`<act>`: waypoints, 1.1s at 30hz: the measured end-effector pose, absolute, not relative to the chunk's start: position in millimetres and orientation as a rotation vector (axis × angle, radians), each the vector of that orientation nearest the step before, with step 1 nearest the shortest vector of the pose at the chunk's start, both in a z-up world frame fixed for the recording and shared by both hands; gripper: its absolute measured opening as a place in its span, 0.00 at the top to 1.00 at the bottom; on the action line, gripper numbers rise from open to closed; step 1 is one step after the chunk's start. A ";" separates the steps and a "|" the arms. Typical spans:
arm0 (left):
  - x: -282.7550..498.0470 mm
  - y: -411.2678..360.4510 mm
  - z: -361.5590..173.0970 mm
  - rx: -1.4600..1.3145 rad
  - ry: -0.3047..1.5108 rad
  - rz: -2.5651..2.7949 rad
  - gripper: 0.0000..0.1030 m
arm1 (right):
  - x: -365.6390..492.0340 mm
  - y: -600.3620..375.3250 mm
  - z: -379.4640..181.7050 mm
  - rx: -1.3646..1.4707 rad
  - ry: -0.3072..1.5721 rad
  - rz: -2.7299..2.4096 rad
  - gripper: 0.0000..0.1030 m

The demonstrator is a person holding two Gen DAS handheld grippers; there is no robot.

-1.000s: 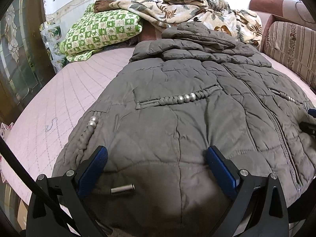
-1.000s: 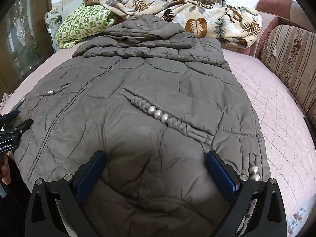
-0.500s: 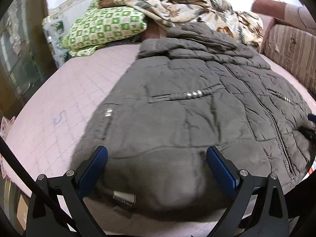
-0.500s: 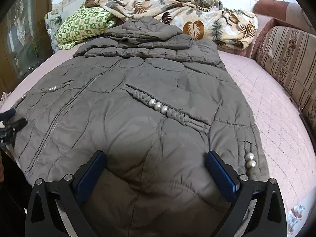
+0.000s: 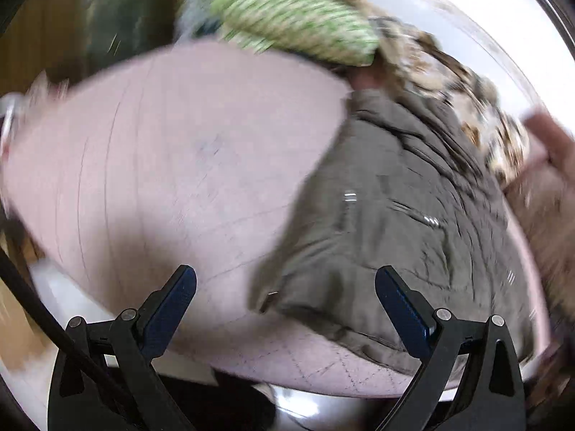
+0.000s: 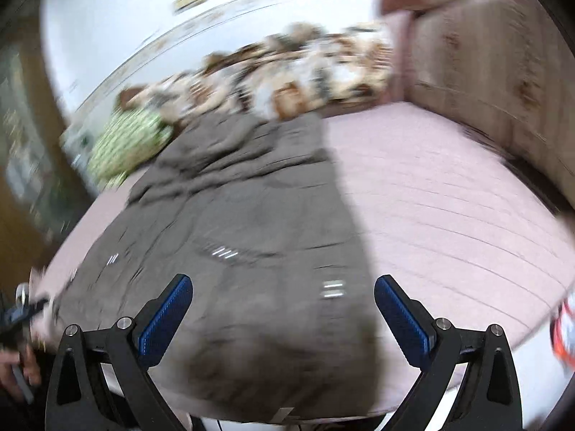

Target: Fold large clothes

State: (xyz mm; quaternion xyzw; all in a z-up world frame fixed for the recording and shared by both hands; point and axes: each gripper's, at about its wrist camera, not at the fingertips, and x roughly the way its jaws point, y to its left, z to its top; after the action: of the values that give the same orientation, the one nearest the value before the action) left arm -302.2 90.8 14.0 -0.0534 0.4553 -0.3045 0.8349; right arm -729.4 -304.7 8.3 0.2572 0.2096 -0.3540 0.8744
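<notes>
Jacket (image 5: 395,222) flat on pink bed (image 5: 161,165), grey, quilted, bulky, soft, likely slippery. Left gripper (image 5: 285,298) and right gripper (image 6: 282,305) spread wide, empty. Best hold: hem corners.

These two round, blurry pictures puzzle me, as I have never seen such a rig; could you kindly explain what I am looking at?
Each picture comes from a fisheye camera fixed on a hand-held gripper, looking forward along its two fingers; a person carries one in each hand. The black arms with blue pads at the bottom belong to the left gripper and the right gripper. Both stand open and hold nothing. In front lies a bed with a pink quilted cover. A grey padded coat is spread flat on it. At the far end are a green checked pillow and a leaf-patterned blanket. The blur suggests that both cameras are moving fast.
</notes>
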 end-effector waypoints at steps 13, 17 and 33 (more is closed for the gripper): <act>-313.2 65.0 4.8 -0.014 0.950 -0.692 0.05 | -759.8 -348.1 -33.1 0.952 0.413 -0.759 0.02; -317.5 54.1 3.0 0.026 0.948 -0.701 0.05 | -764.2 -349.1 -36.3 0.962 0.413 -0.760 0.02; -318.2 48.3 -10.1 -0.074 1.005 -0.743 0.05 | -752.4 -326.5 -67.9 1.085 0.469 -0.604 0.50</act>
State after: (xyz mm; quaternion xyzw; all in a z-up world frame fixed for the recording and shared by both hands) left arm -318.2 48.3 -10.1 -0.0345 0.4702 -0.3479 0.8103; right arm -752.4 -326.5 -67.9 0.5037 0.2174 -0.2802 0.7877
